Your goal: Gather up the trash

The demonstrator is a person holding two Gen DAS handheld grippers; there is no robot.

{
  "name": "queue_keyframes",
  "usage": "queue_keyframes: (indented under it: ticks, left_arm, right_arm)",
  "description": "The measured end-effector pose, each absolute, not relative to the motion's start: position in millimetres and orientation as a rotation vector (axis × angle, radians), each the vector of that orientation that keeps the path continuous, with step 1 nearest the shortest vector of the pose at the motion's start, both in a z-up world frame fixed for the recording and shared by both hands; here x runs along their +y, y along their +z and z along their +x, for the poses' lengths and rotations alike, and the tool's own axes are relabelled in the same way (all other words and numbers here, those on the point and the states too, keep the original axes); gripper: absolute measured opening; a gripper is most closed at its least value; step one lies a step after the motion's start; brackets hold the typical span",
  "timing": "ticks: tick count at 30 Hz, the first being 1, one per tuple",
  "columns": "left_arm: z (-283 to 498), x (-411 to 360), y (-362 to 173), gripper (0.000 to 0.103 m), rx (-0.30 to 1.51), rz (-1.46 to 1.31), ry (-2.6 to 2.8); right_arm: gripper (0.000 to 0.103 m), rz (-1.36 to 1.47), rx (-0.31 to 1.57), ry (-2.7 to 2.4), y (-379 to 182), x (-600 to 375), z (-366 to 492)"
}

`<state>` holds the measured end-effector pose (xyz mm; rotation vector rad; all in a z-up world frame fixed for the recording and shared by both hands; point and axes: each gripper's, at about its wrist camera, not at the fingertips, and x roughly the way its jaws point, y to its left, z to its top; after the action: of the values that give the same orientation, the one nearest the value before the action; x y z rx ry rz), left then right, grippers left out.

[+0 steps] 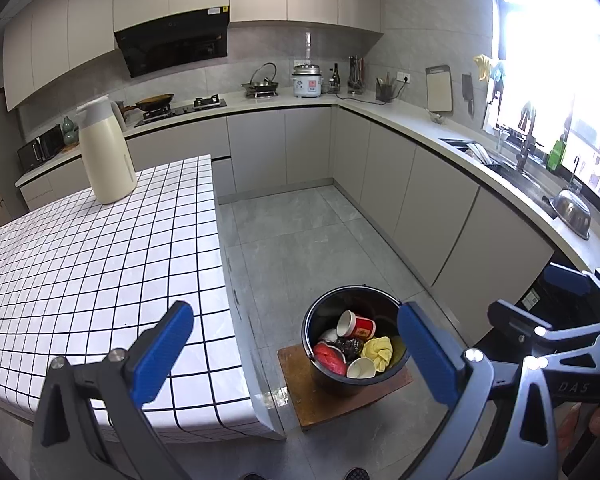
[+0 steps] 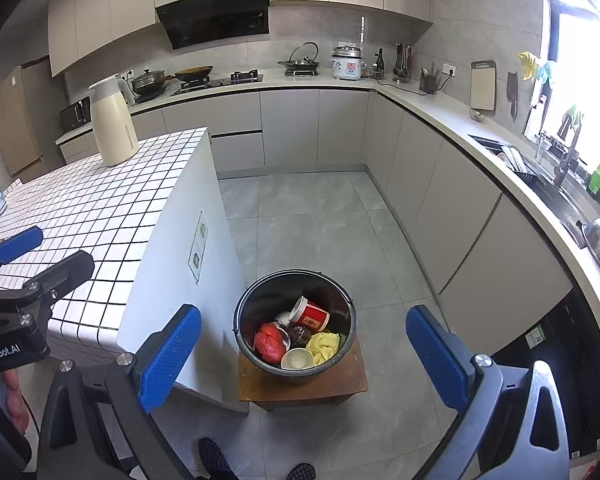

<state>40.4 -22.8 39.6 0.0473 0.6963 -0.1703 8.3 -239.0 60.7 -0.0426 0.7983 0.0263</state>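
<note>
A black bucket (image 2: 296, 324) sits on a small brown wooden stool (image 2: 304, 384) on the grey floor (image 2: 320, 220), ahead of and below both tongs. It holds the trash: a red paper cup (image 2: 311, 315) lying on its side, a white cup (image 2: 297, 359), a red bag (image 2: 271, 342), a crumpled yellow cloth (image 2: 323, 345) and something dark (image 2: 298, 335) in the middle.

The right tongs (image 2: 304, 360) are wide open and hold nothing; the bucket shows between their blue pads (image 2: 168, 356). The left tongs (image 1: 296, 356) are wide open too, and empty. The bucket is near their right pad (image 1: 428, 352).

To the left of both tongs is the white tiled surface (image 1: 100, 248). A cream jug (image 1: 105, 152) stands upright at its far end, well apart from the tongs.
</note>
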Motion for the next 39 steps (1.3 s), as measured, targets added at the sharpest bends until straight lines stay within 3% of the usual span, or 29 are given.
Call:
queue_keyframes:
  ticks: [39]
  left_arm:
    - [39.4, -26.0, 40.0, 0.103, 0.685, 0.053, -0.172]
  right_arm:
    - [0.103, -0.044, 0.791, 0.024, 61.6, -243.3, 7.1]
